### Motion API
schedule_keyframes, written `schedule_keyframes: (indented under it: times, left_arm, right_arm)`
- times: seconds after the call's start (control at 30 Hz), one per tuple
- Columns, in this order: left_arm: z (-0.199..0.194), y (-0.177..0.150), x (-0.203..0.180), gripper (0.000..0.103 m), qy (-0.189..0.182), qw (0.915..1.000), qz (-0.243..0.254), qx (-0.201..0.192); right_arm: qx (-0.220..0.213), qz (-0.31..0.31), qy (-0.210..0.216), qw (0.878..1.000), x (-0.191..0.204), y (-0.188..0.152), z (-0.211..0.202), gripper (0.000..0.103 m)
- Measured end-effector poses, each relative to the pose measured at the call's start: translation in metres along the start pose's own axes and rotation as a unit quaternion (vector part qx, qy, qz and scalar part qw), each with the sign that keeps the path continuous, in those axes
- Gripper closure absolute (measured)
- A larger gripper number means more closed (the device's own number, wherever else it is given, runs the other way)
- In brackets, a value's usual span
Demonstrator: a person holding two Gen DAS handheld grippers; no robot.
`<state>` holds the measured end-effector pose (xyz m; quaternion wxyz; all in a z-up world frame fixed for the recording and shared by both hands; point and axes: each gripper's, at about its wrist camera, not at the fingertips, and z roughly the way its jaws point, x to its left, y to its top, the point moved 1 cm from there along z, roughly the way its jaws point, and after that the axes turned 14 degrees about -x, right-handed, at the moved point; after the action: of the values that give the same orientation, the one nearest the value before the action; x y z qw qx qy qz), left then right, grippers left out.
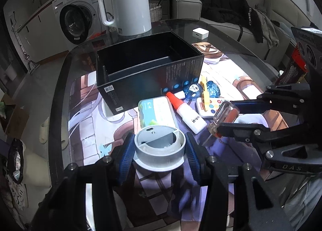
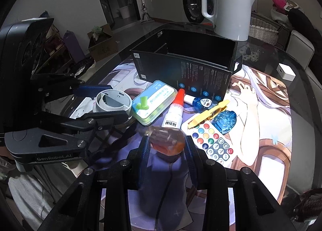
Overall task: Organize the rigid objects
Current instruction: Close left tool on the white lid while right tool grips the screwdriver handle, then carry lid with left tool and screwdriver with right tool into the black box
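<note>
Left wrist view: my left claw (image 1: 160, 150) is clamped on a round grey device (image 1: 160, 146), its blue pads pressing the rim on either side, held just above the printed mat (image 1: 96, 122). To its right my right claw (image 1: 222, 117) pinches a small clear bottle of orange liquid (image 1: 223, 118), tilted, between its two black fingers.

Right wrist view shows the same pair from the other side: the bottle (image 2: 167, 140) sits crosswise between my right claw's (image 2: 167, 146) blue pads, slightly blurred, and the left claw (image 2: 109, 103) holds the grey device (image 2: 112, 102) off to the left.

Beyond the claws, loose things lie on the mat: a green and white plastic case (image 2: 153, 104), touching a white glue bottle with a red nozzle (image 2: 175, 110); a white remote with coloured buttons (image 2: 211, 140); a yellow clip (image 2: 209, 113) lying across the remote's far end; a blue faceted glass piece (image 2: 226, 119) just beside it; and a small blue-capped bottle (image 2: 199, 101) close to the box.

Behind them stands the open black box (image 1: 149, 67), a divider inside, nothing visible in it. A white electric kettle (image 1: 128, 5) stands on the glass worktop (image 1: 231, 29) behind the box, and a small white cube (image 1: 200, 33) lies well apart to the right.
</note>
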<state>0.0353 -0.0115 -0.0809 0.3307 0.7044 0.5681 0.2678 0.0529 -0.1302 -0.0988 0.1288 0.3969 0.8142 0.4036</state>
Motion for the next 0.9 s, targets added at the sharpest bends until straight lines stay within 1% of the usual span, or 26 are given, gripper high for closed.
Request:
schedule_keyframes:
  times: [0.1,0.13,0.2,0.3,0.4,0.53,0.67,0.73,0.83,0.9]
  left_arm:
    - [-0.005,0.006,0.001,0.055,-0.001,0.9998,-0.006,-0.017]
    - [-0.007,0.009,0.000,0.055,0.001,0.9997,-0.007,-0.025]
    - [-0.010,0.014,-0.001,0.055,0.002,0.9993,-0.002,-0.038]
    - [-0.009,0.020,-0.001,0.055,0.000,0.9989,-0.012,-0.044]
    - [-0.007,0.023,-0.003,0.055,0.001,0.9988,-0.015,-0.047]
    - [-0.010,0.032,-0.003,0.055,0.001,0.9977,-0.026,-0.062]
    - [-0.020,0.047,0.002,0.055,0.011,0.9942,-0.041,-0.099]
    - [-0.025,0.056,0.006,0.055,0.026,0.9908,-0.047,-0.124]
    - [-0.028,0.070,0.011,0.055,0.037,0.9861,-0.051,-0.154]
    - [-0.025,0.080,0.015,0.055,0.041,0.9833,-0.061,-0.166]
  right_arm:
    - [-0.020,0.000,-0.006,1.000,-0.002,0.007,-0.006,0.070]
    - [-0.027,-0.002,-0.010,1.000,-0.003,0.009,-0.008,0.077]
    - [-0.042,-0.002,-0.010,0.999,-0.004,0.014,-0.013,0.079]
    - [-0.048,-0.013,-0.016,0.999,-0.002,0.018,-0.014,0.079]
    - [-0.042,-0.004,-0.012,0.999,-0.004,0.017,-0.010,0.079]
    - [-0.060,-0.011,-0.022,0.998,-0.002,0.021,-0.016,0.079]
    - [-0.102,-0.005,-0.028,0.994,-0.005,0.037,-0.030,0.079]
    - [-0.127,-0.009,-0.039,0.991,-0.005,0.048,-0.038,0.079]
    - [-0.177,0.002,-0.061,0.982,-0.008,0.065,-0.051,0.079]
    - [-0.208,0.013,-0.077,0.975,-0.012,0.078,-0.056,0.079]
